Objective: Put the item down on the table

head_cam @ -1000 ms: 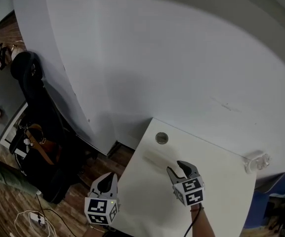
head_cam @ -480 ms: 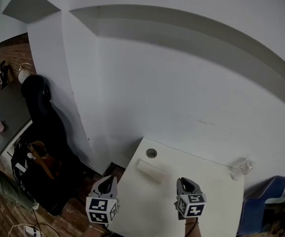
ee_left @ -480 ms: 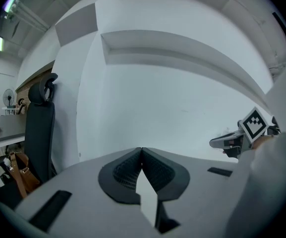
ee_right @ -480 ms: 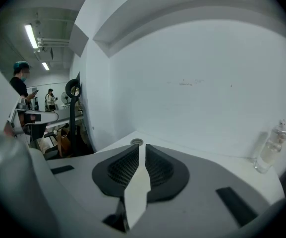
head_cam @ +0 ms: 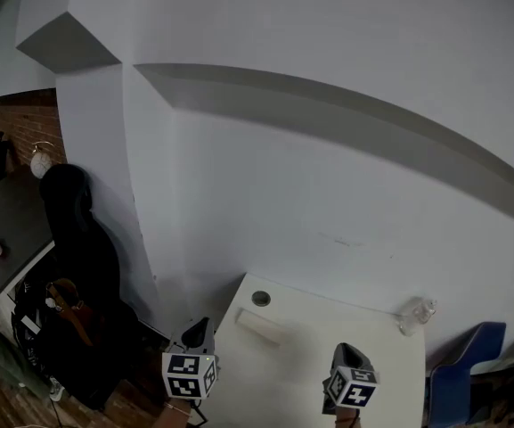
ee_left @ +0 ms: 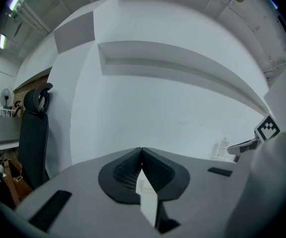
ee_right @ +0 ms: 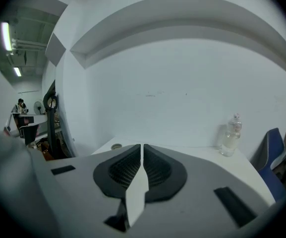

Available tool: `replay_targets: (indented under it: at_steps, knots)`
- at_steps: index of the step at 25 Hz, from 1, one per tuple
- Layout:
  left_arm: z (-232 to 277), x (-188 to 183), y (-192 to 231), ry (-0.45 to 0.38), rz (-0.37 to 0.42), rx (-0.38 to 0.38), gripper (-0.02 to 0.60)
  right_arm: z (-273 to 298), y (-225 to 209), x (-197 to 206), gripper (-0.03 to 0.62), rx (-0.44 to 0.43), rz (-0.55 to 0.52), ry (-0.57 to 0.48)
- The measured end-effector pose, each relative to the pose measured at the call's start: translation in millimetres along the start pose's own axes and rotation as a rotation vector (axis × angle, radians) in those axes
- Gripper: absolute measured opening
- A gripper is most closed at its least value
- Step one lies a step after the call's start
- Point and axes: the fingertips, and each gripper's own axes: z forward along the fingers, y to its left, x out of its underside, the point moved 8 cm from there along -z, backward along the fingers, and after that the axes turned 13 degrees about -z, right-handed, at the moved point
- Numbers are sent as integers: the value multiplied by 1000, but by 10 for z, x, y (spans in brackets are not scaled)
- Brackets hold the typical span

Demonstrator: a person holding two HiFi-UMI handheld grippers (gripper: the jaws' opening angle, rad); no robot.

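A white oblong block (head_cam: pixel 258 325) lies flat on the white table (head_cam: pixel 310 355), near its far left corner. My right gripper (head_cam: pixel 349 356) hovers over the near right part of the table, well back from the block. Its jaws are shut with nothing between them (ee_right: pixel 142 148). Beside the table's left edge, my left gripper (head_cam: pixel 199 328) is also shut and empty (ee_left: pixel 142 152). Neither gripper touches the block.
A round grommet (head_cam: pixel 261 299) sits in the table's far left corner, and a clear plastic bottle (head_cam: pixel 414 313) stands at the far right by the wall. A black office chair (head_cam: pixel 74 230) and bags are to the left, a blue chair (head_cam: pixel 470 364) to the right.
The right gripper's jaws went from open to shut, and it drew back from the block toward the table's near edge. The head view tilted upward. The left gripper barely moved.
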Motion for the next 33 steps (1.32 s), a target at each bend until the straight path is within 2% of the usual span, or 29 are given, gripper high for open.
replay_targets:
  at_steps: [3, 7, 10, 25, 33]
  knots:
    - [48, -40, -48, -10, -7, 21, 17, -43, -10, -55, 44, 24, -18, -11]
    - [73, -54, -111, -13, -7, 41, 17, -57, -11, -35, 40, 14, -16, -2]
    - [81, -47, -130, -9, -5, 43, 17, -78, -20, -45, 34, -10, 13, -24]
    - [113, -52, -155, 6, 19, 55, 17, -106, -4, -181, 32, 10, 47, -55]
    - [135, -32, -172, 14, -9, 65, 17, -95, 10, -213, 32, 17, -14, -42]
